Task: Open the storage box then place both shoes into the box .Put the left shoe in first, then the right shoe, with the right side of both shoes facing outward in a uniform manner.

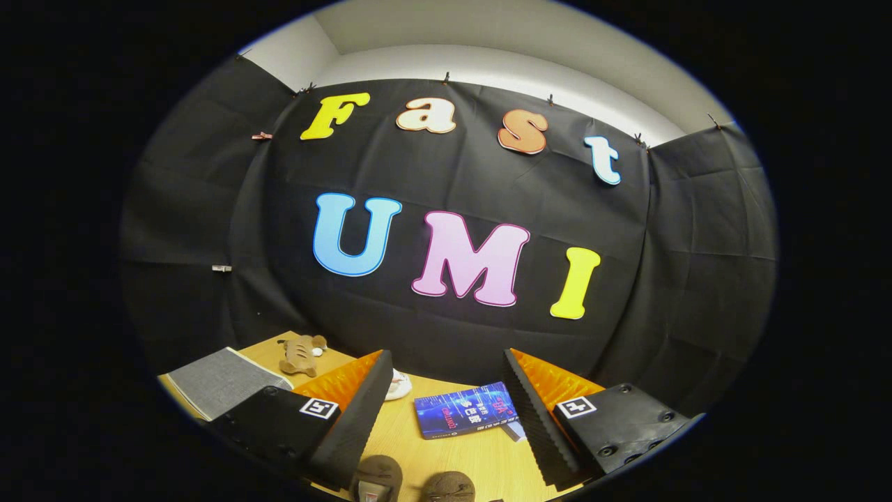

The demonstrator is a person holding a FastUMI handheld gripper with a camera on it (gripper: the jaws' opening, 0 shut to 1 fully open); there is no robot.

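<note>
Gripper: we see the gripper (446, 390) held above the table with its two fingers spread wide apart and nothing between them but bare tabletop; the inner faces of the fingers (362, 411) are ribbed like saw teeth, and each finger carries a small square black-and-white marker.
Shoes: we find the two shoes (411, 482) on the table close under the fingers, between them and a little nearer to us; we make out two rounded brown tops with a soft, matt look, side by side and just apart. Which is left and which is right we cannot tell.
Box: we take the flat grey panel (219, 380) with a fine woven texture and a pale edge, beyond the left finger, for the storage box; we cannot tell whether it is open.
Table: we see a light wooden table (446, 453) with a smooth, faint grain.
Book: a thin blue book (465, 410) with a glossy cover lies flat ahead of the fingers, toward the right one.
Toy: a small brown plush toy (301, 354) sits beyond the box, near the cloth wall.
White thing: a pale rounded object (398, 385) peeks out just behind the left finger, half hidden by it; we cannot tell what it is.
</note>
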